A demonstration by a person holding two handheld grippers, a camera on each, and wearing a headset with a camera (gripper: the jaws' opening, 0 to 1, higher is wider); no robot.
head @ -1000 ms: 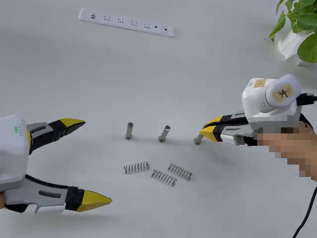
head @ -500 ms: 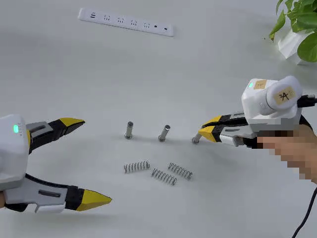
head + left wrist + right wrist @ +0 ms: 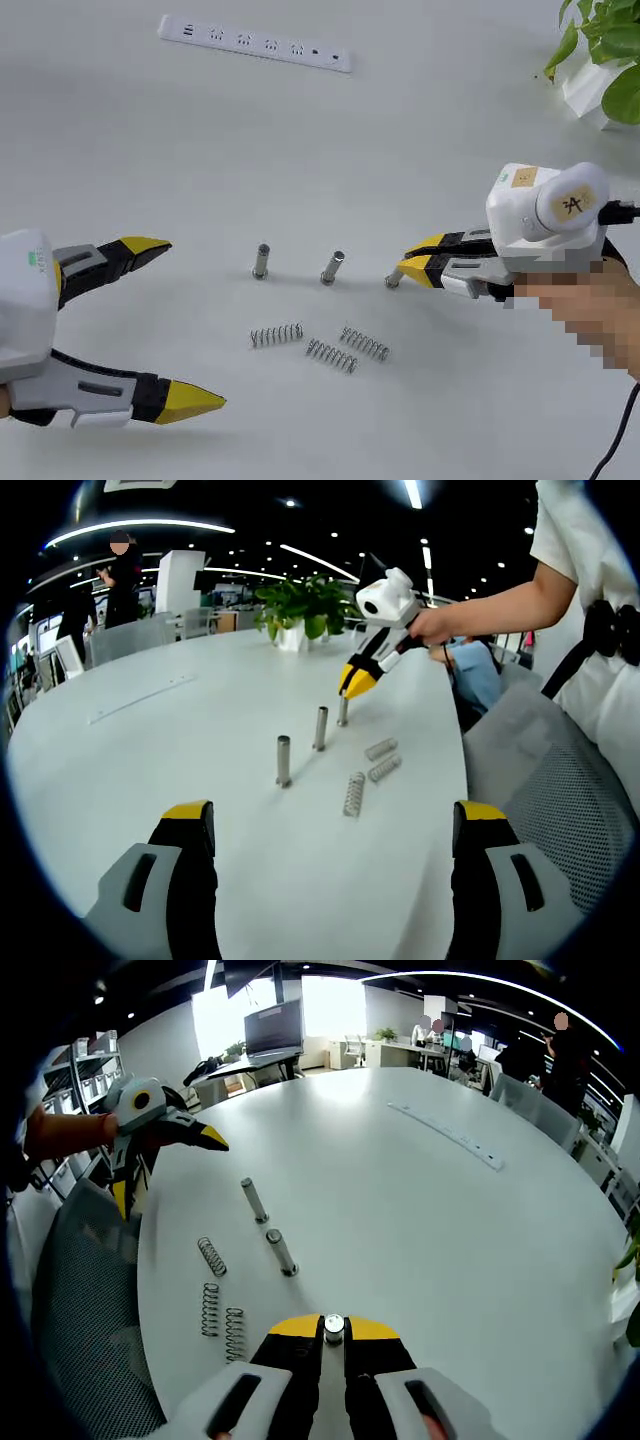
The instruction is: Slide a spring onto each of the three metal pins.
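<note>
Three metal pins stand in a row on the white table: the left pin [image 3: 261, 262], the middle pin [image 3: 332, 268] and the right pin [image 3: 394, 280]. My right gripper [image 3: 410, 268] is shut on the right pin [image 3: 333, 1328], whose top shows between the yellow tips of the right gripper [image 3: 333, 1332]. Three springs lie loose in front of the pins: one spring [image 3: 276, 336], a second [image 3: 331, 357] and a third [image 3: 364, 345]. My left gripper [image 3: 180, 325] is wide open at the near left, well short of the springs [image 3: 354, 793]. Nothing is between the left gripper's jaws [image 3: 335, 820].
A white power strip [image 3: 256, 45] lies at the far side of the table. A potted plant [image 3: 600, 60] stands at the far right corner. A black cable [image 3: 620, 420] trails from the right hand. Bare table surrounds the pins and springs.
My right gripper has edged slightly left, with the right pin between its jaws. The left gripper, the other pins and the springs have not moved.
</note>
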